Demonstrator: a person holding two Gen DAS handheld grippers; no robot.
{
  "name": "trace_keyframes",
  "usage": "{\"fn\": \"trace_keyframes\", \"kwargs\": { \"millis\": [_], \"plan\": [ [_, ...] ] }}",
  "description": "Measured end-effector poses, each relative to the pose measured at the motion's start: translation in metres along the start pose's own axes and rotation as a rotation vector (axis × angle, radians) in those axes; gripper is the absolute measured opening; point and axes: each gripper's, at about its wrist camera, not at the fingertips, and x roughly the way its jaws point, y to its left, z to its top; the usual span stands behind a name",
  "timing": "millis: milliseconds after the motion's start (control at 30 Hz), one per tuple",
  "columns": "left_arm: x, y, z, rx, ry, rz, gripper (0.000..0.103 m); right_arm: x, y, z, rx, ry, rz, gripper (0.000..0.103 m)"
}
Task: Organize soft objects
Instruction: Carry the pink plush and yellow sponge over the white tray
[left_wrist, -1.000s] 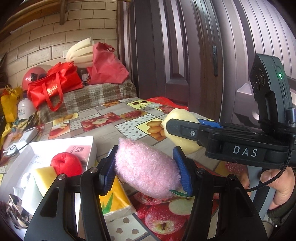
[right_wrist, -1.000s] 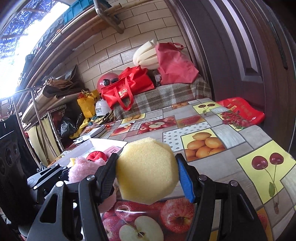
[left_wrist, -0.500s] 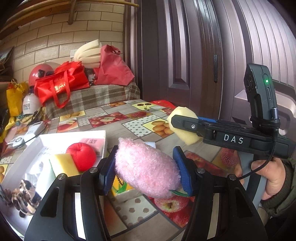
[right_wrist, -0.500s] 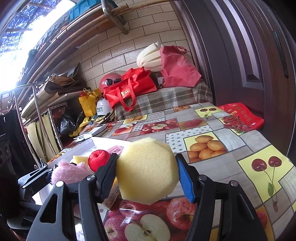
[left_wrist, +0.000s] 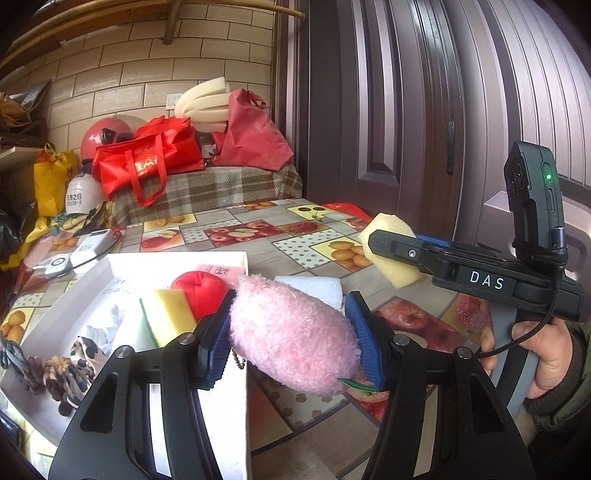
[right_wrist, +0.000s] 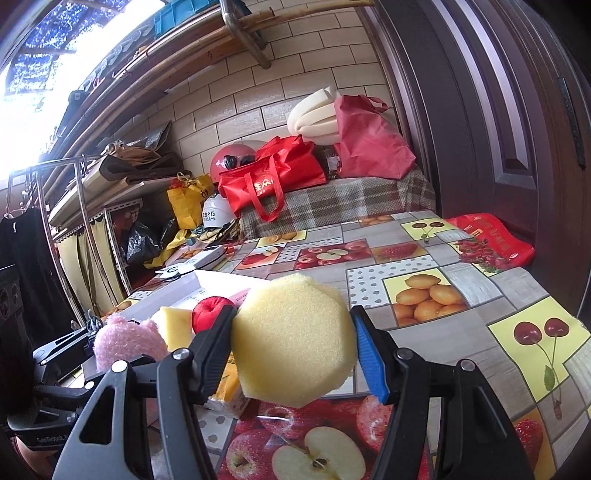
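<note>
Two items airborne near the white box (left_wrist: 177, 258): left tongs (left_wrist: 291, 338) clamp pink plush (left_wrist: 291, 339), right tongs (right_wrist: 293, 341) clamp yellow sponge (right_wrist: 293, 338); red ball (left_wrist: 199, 291), sponge pad (left_wrist: 173, 314), scrunchies (left_wrist: 62, 373) already boxed.

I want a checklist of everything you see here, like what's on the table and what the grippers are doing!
Surface: table with a fruit-print cloth.
Job's things: white box holding a red plush apple, a yellow-and-green sponge and leopard-print scrunchies; white foam piece beside it.
Clutter: tissue pack, small white devices, red packet.
Grippers: left gripper shut on the pink fluffy toy; right gripper shut on the yellow sponge.
Cables: black cable on the right gripper's handle.
Surroundings: brick wall, dark door, red bags, helmets, foam rolls, shelf rack.
</note>
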Motion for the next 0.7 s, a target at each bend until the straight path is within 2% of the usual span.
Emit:
{"fn": "trace_keyframes", "kwargs": {
  "millis": [700],
  "plan": [
    [-0.018, 0.037, -0.009, -0.063, -0.003, 0.084, 0.058, 0.021, 0.055, -0.008, -0.130, 0.045, 0.097, 0.062]
  ]
}}
